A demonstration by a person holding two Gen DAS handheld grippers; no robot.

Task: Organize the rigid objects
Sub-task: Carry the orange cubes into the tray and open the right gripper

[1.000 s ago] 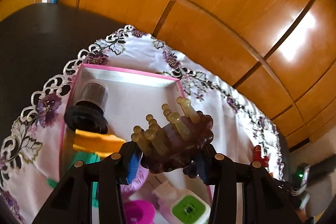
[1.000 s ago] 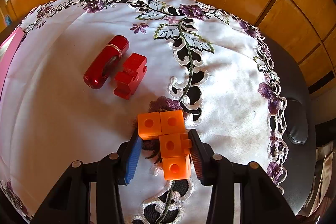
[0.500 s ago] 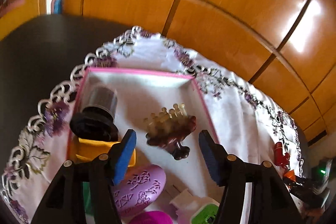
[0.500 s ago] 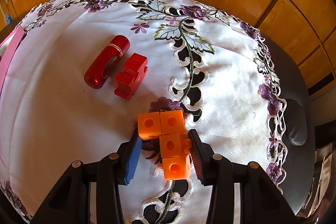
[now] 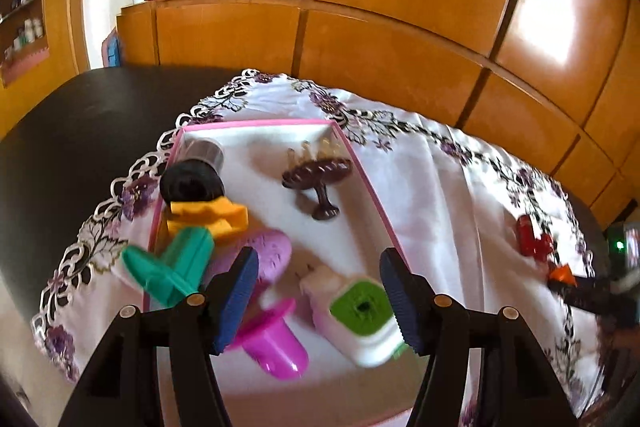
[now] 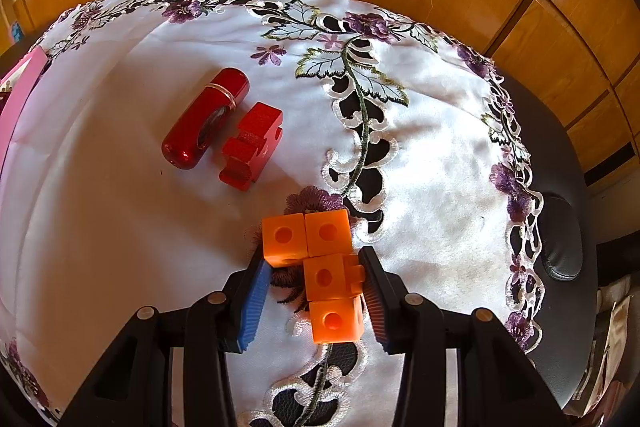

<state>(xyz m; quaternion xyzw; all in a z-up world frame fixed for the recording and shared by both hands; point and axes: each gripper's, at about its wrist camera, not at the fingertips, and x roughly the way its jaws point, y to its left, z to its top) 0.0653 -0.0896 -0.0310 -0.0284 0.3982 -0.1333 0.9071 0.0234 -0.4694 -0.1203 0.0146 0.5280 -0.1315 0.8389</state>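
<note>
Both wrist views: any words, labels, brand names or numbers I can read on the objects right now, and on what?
None can be read in either view.
White plastic device with a green square face: a dark mark at its centre, blurred, no letters.
Glossy red cylindrical tube: a gold band only, no print.
Orange plastic linking cubes: round holes only.
Red puzzle-shaped block: plain.
Pink-rimmed white box: no label showing.

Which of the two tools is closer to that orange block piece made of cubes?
Right. The right tool straddles the orange block piece, one pad against it. The left tool hangs open over the pink box, well away.
</note>
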